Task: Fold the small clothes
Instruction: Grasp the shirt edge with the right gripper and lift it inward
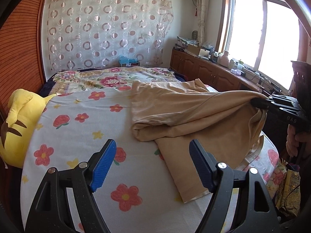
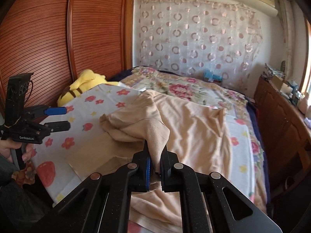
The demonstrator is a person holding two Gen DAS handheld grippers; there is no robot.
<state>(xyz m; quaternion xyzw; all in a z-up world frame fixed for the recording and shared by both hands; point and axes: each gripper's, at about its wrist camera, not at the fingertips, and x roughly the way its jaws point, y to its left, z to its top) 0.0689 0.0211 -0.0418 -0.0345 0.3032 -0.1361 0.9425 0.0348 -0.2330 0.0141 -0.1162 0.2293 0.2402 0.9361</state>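
Observation:
A beige garment (image 1: pixel 186 116) lies partly bunched on the flowered bedsheet (image 1: pixel 81 120). My right gripper (image 2: pixel 155 155) is shut on a pinch of that beige garment (image 2: pixel 194 120), and the cloth rises off the bed in a tent toward it. The left wrist view shows the same gripper (image 1: pixel 260 102) at the right edge, holding the cloth up. My left gripper (image 1: pixel 152 147) hovers open over the sheet with nothing between its blue pads, just left of the garment's near edge. It appears again as the left gripper (image 2: pixel 65 118) at the left of the right wrist view, held by a hand.
A yellow plush toy (image 1: pixel 21 122) rests at the left edge of the bed against a wooden slatted wardrobe (image 2: pixel 58 38). A floral blanket (image 1: pixel 108 79) covers the far end. A wooden cabinet (image 1: pixel 210 71) crowded with items runs under the window on the right.

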